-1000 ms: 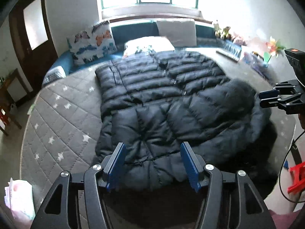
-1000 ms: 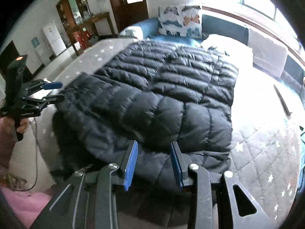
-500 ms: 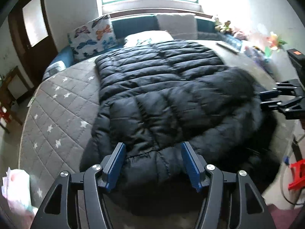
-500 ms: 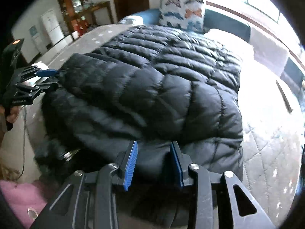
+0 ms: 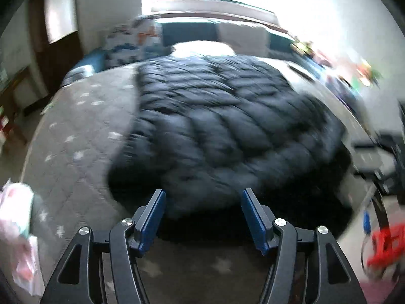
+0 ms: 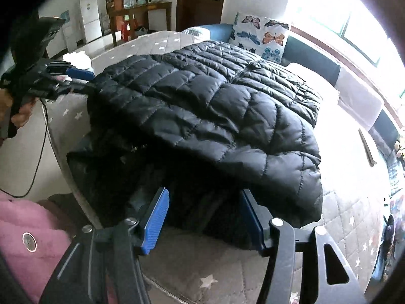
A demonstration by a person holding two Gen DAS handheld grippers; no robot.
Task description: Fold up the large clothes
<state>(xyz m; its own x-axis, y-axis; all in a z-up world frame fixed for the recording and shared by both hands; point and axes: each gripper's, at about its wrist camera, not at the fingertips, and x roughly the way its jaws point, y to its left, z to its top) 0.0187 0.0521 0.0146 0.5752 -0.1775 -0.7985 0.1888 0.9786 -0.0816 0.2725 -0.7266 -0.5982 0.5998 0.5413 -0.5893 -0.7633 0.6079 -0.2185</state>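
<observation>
With near hem doubled over, coat (image 6: pixel 207 106) lies mid-bed (image 6: pixel 354 202), one fold seemingly done, though the left view is blurred. Left gripper (image 5: pixel 202 217) gapes part-open, empty, near coat's near edge. Right gripper (image 6: pixel 205 212) jaws opening, nothing pinched. Further folds, tidying left.

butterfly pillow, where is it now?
Right wrist view: the butterfly pillow stands at the far end of the bed, just beyond the black jacket, below the window.
</observation>
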